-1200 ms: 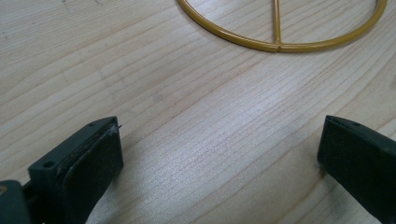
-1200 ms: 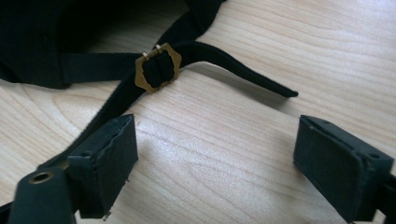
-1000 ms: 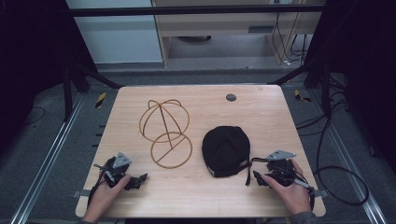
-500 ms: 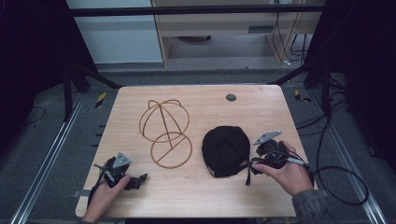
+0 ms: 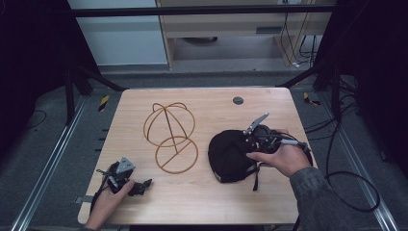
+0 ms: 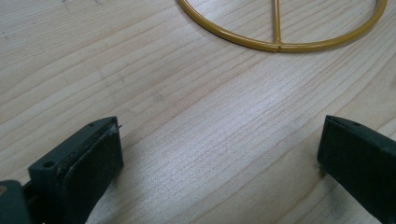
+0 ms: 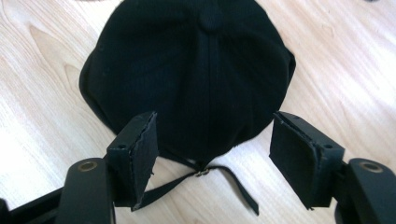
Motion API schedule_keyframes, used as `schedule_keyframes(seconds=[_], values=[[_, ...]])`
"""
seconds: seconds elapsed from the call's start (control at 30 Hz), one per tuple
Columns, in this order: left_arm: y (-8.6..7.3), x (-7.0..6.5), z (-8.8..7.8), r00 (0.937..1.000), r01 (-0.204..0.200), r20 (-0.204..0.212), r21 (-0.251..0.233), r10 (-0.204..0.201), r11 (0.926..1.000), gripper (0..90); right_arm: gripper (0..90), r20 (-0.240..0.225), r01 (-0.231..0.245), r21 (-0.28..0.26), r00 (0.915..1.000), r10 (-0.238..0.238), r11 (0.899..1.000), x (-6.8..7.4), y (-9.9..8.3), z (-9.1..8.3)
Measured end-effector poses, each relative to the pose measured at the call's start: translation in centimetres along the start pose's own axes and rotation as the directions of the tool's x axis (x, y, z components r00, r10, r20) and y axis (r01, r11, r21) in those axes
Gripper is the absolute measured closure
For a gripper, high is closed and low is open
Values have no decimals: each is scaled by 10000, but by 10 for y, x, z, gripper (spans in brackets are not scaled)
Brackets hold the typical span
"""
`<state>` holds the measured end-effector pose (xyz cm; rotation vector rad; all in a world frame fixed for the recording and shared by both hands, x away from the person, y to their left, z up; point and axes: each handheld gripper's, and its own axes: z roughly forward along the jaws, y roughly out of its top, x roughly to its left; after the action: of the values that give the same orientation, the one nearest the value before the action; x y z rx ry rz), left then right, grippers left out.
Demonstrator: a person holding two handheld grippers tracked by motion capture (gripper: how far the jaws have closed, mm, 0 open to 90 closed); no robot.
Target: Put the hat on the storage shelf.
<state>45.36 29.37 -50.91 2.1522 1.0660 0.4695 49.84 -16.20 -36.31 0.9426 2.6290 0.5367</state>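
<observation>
A black cap [image 5: 230, 155] lies crown up on the right half of the wooden table [image 5: 202, 202]. My right gripper [image 5: 251, 143] hovers over the cap's right side, held in a hand. In the right gripper view the cap [image 7: 201, 70] and its back strap [image 7: 205, 173] lie below the right gripper [image 7: 212, 156]. Its jaws have just been closing and stand apart, with the pads touching nothing. A gold wire hat frame [image 5: 171, 134] stands left of the cap. My left gripper [image 5: 142, 185] rests open at the front left, and its view shows the left gripper [image 6: 219, 158] near the frame's ring [image 6: 275, 44].
A dark round grommet [image 5: 237, 100] sits in the table near the far edge. Cables [image 5: 346, 187] trail off the table's right side. Metal rails run along the floor on both sides.
The right hand rose from the table's front right corner and moved up and left over the cap. The left hand and gripper stayed put.
</observation>
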Motion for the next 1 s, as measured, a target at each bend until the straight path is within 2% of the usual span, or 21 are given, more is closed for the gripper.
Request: schedule_keyframes(seconds=[0.17,0.2,0.27,0.4,0.53,0.77,0.97,1.0], values=[[0,0,0,10000,24,-2,-24,-24,10000,0,386,-213,201,75,9996,-199,9998,1,13,4],[0,0,0,10000,37,-19,-39,-37,10000,0,411,-398,174,-4,9991,-174,9998,0,18,6],[0,0,0,10000,36,-9,-35,-36,10000,0,444,-426,201,56,9989,-198,9998,-2,26,11],[0,0,0,10000,11,-14,-30,-11,10000,0,477,-565,272,146,9981,-263,9995,-6,40,18],[0,0,0,10000,13,-12,-28,-13,10000,0,471,-714,406,416,9967,-375,9983,-5,52,28],[0,0,0,10000,9,-9,-25,-9,10000,0,466,-850,335,679,9960,-277,9971,-5,60,41],[0,0,0,10000,7,-17,-2,-7,10000,0,501,-898,385,945,9955,-300,9948,-7,64,48],[0,0,0,10000,7,-9,2,-7,10000,0,521,-925,236,1015,9956,-141,9946,-8,64,49]])
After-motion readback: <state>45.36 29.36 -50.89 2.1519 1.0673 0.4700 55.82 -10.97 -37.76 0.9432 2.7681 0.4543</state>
